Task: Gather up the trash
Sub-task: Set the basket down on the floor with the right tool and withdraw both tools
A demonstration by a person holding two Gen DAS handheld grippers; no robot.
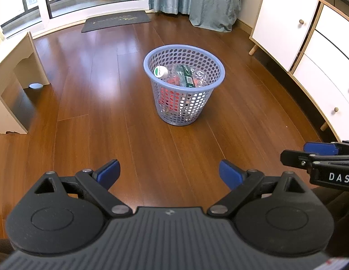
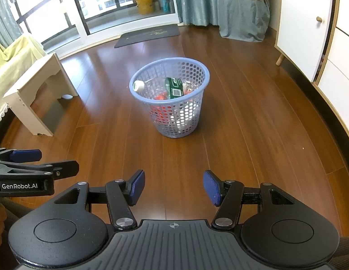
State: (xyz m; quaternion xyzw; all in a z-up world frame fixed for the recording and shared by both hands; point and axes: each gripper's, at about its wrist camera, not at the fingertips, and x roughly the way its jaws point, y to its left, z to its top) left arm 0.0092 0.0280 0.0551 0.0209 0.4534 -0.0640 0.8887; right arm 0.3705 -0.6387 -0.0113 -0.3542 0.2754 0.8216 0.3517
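Note:
A pale blue perforated basket (image 1: 151, 55) (image 2: 138, 74) stands upright on the wooden floor in the middle of both views. Inside lie a clear plastic bottle (image 1: 185, 74) (image 2: 174, 87) with a green label and white cap, and red scraps beneath it. My left gripper (image 1: 169, 173) hovers open over bare floor well short of the basket, nothing between its blue pads. My right gripper (image 2: 173, 185) is open too, beside the left and at a similar distance from the basket, holding nothing. Each gripper shows at the other view's edge.
A white cabinet (image 1: 287, 22) (image 2: 309, 33) on wooden legs runs along the right. A low beige table (image 1: 14, 67) (image 2: 39, 94) stands at the left, with a small pale object (image 1: 35, 86) under it. Grey doormat (image 1: 115, 20), teal curtains and balcony doors lie beyond.

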